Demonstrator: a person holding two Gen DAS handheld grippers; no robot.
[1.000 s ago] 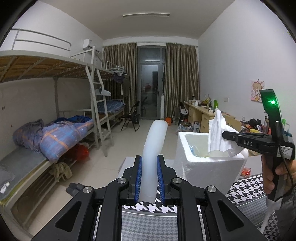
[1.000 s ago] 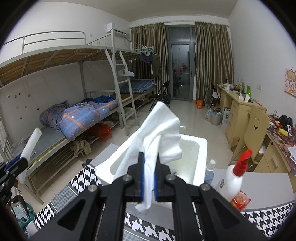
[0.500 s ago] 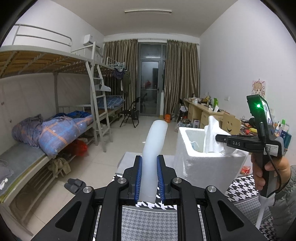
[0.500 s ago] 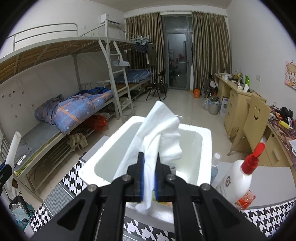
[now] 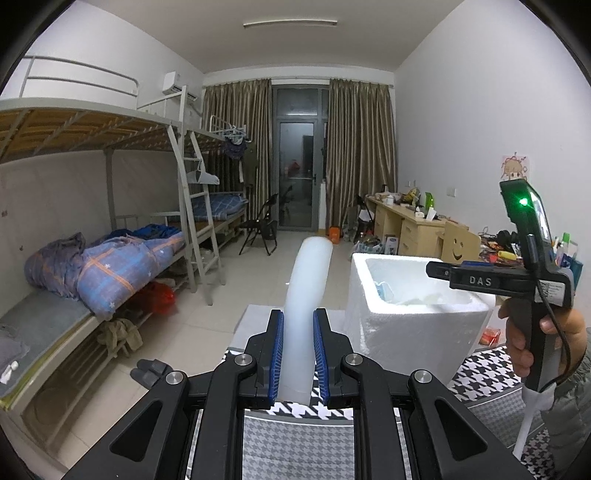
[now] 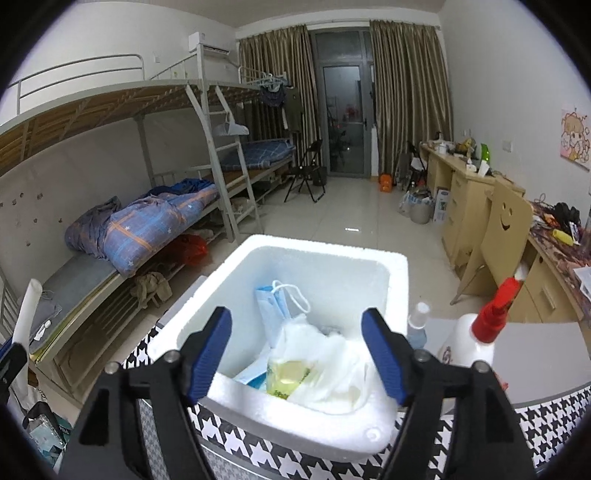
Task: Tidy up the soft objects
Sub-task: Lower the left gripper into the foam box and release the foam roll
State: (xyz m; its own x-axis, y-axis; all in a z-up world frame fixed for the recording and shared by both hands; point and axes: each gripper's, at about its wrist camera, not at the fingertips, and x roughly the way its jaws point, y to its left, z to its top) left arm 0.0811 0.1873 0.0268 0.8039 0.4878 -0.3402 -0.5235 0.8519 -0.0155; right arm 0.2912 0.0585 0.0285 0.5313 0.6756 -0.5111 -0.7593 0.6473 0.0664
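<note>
The right claw (image 6: 295, 350) hung spread and empty over the foam box (image 6: 397, 275), white cloth (image 6: 332, 365) and face mask (image 6: 275, 306) already inside. The left claw (image 5: 298, 358) gripped a white foam tube (image 5: 308, 291), apparently yet to go in.

A houndstooth-covered table (image 6: 546, 408) carries a foam box (image 6: 397, 280) and spray bottle (image 6: 471, 345).

Cool, even indoor light from a long ceiling tube lamp (image 5: 290, 24), reflected as a small glare spot on the glossy pale floor tiles (image 6: 351, 229). Shadows are soft and weak. Both views are sharp at centre, strongly bowed toward black vignetted corners; the white foam box interior (image 6: 332, 269) looks slightly overexposed
</note>
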